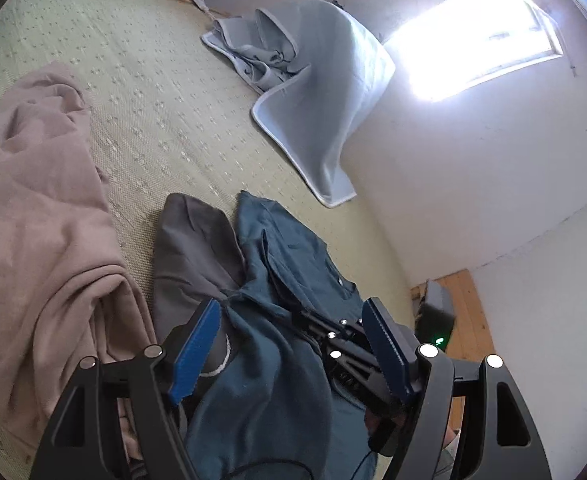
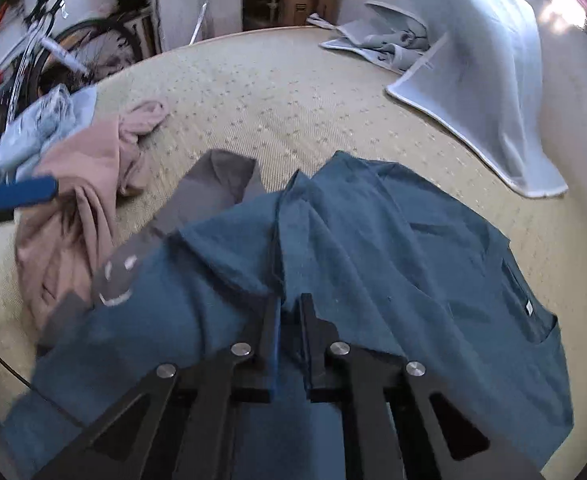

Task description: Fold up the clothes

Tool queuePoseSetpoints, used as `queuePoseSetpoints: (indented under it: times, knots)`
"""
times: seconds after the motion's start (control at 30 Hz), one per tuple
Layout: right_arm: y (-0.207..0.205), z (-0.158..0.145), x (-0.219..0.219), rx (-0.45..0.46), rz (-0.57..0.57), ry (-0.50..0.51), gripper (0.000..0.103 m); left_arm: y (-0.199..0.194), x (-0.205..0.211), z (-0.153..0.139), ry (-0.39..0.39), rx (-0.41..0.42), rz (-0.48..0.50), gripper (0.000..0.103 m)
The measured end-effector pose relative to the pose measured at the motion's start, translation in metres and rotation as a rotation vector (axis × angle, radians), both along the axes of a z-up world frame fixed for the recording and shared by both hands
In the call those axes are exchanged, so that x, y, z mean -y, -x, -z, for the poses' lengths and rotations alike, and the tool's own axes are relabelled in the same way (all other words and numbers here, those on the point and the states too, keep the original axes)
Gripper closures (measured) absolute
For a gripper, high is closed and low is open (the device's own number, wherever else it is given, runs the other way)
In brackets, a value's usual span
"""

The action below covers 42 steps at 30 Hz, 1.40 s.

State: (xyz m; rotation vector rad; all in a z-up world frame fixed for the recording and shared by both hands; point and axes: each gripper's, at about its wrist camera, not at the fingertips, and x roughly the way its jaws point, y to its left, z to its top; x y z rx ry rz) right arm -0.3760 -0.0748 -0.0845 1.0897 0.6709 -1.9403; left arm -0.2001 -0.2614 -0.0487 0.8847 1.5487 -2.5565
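While left tongs (image 1: pixel 289 344) gape, right tongs (image 2: pixel 289 312) pinch shirt (image 2: pixel 393 240).

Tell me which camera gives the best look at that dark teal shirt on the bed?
The right wrist view: the dark teal cotton shirt spreads across most of the picture, its chest pocket and small label visible. The left wrist view shows the same shirt narrower and bunched, partly hidden behind the left claw and the right claw's dark linkage.
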Motion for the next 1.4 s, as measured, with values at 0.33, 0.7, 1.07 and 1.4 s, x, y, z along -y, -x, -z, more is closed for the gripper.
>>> queuePoseSetpoints:
  times: [0.33, 0.7, 1.07, 1.4]
  knots:
    - [-0.021, -0.017, 0.047, 0.142, -0.115, -0.132, 0.088, -0.008, 0.035, 0.022, -0.144, 0.004, -0.092, 0.026]
    - [0.065, -0.011, 0.089, 0.215, 0.202, -0.099, 0.056, -0.019, 0.057, 0.024, -0.222, -0.039, -0.123, 0.026]
    - [0.078, 0.019, 0.091, 0.266, 0.261, -0.153, 0.096, -0.021, 0.068, 0.03, -0.284, -0.052, -0.134, 0.026]
    - [0.09, -0.007, 0.09, 0.182, 0.33, -0.101, 0.101, -0.026, 0.071, 0.029, -0.294, -0.056, -0.144, 0.026]
